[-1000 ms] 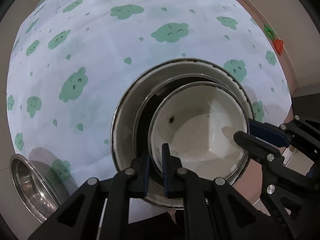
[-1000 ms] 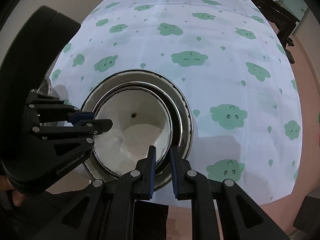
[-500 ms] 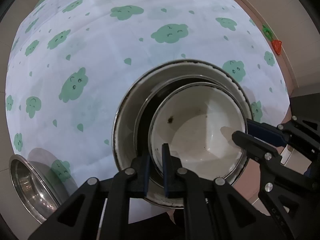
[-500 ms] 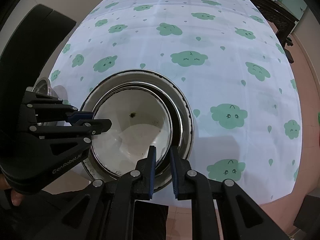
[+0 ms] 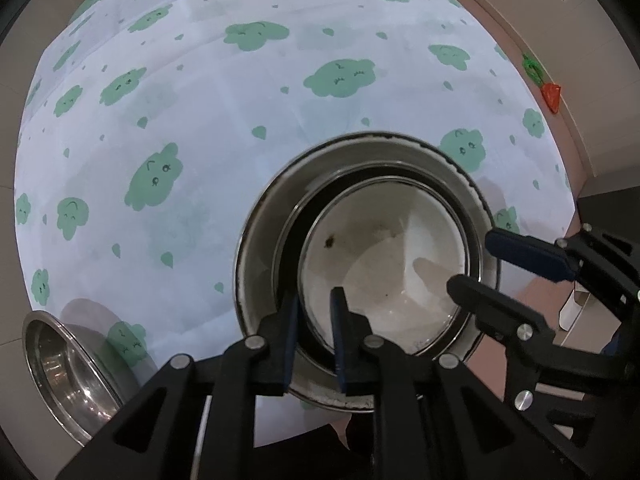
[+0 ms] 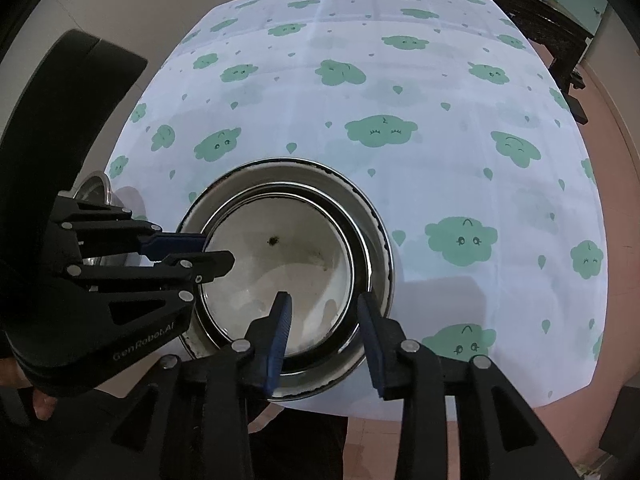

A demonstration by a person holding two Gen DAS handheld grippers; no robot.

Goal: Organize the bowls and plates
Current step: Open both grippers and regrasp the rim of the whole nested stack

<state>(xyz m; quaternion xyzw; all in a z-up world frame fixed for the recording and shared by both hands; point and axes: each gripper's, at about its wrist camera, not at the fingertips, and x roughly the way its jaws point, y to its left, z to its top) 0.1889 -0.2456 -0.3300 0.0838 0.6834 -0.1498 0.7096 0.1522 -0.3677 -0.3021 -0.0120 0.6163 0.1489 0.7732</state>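
I'm pinching the white bowl's rim with the left gripper while the right gripper is hanging wide, so one-sided lifting risks tipping the nested stack off the table's near edge.

On the tabletop, near its front edge, three bowls nest: the inner bowl sits in a middle bowl, which sits in the outer bowl. A separate bowl stands to their left at the tabletop's corner, apart from the stack.
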